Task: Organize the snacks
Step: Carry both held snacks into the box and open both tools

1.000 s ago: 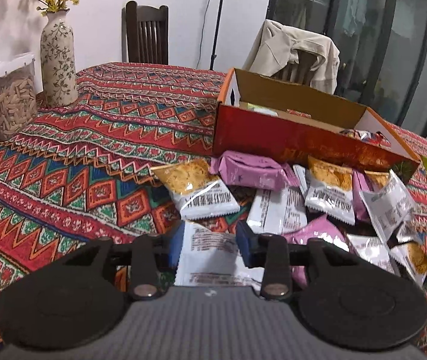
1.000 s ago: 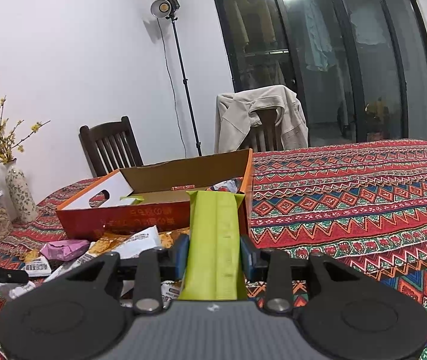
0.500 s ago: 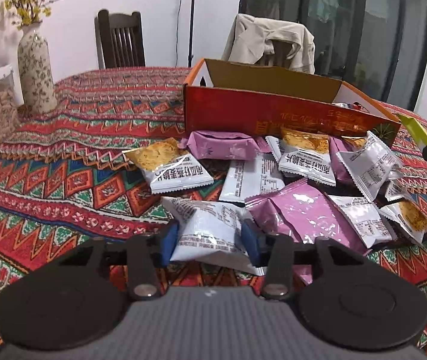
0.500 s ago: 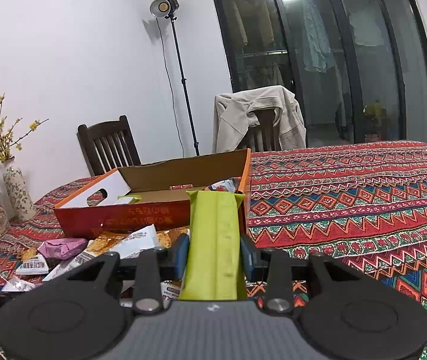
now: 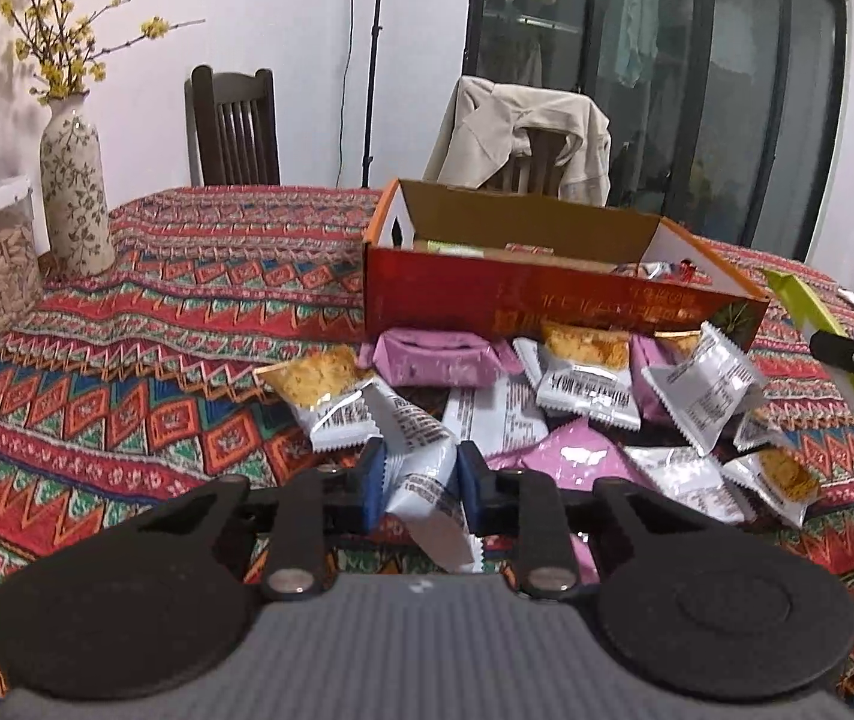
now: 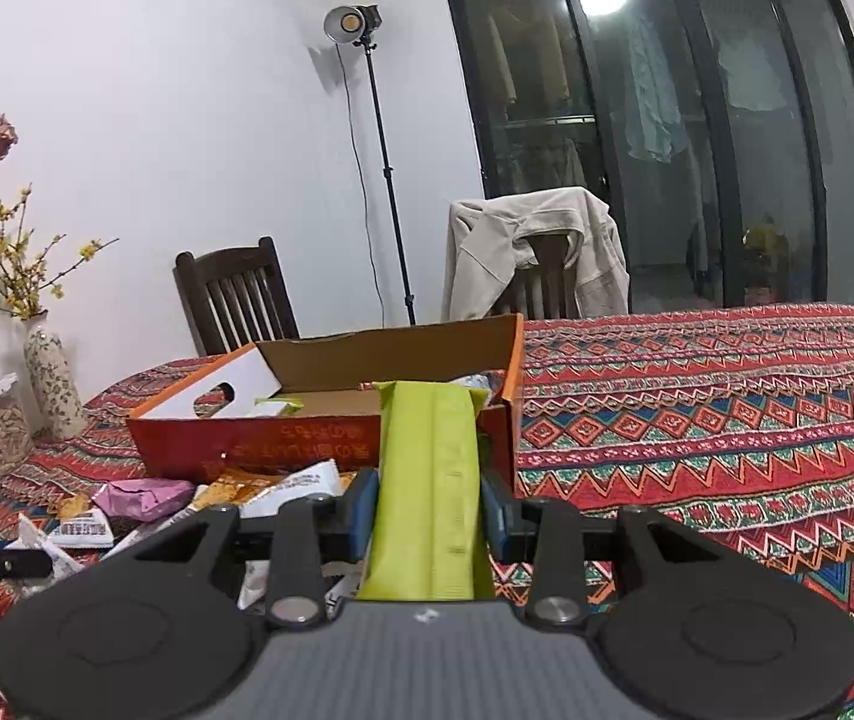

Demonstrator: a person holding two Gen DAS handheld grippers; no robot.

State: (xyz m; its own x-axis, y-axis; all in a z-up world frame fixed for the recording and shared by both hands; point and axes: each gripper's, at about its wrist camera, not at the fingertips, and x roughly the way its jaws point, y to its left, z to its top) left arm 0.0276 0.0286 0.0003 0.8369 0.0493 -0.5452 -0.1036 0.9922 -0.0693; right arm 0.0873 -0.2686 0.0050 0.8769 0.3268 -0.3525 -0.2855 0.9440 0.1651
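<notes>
Behind the orange box (image 5: 553, 300) front wall, its contents stayed mostly hidden. Left gripper (image 5: 421, 483), a second earlier loosely astride a white snack packet (image 5: 427, 480), had clamped it; right gripper (image 6: 430, 516) kept pinching the green packet (image 6: 430, 480).

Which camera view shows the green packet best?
The right wrist view shows it best: the green packet fills the centre, clamped lengthwise in the right claw, in front of the orange box. In the left wrist view the packet is only a thin strip at the right edge.
</notes>
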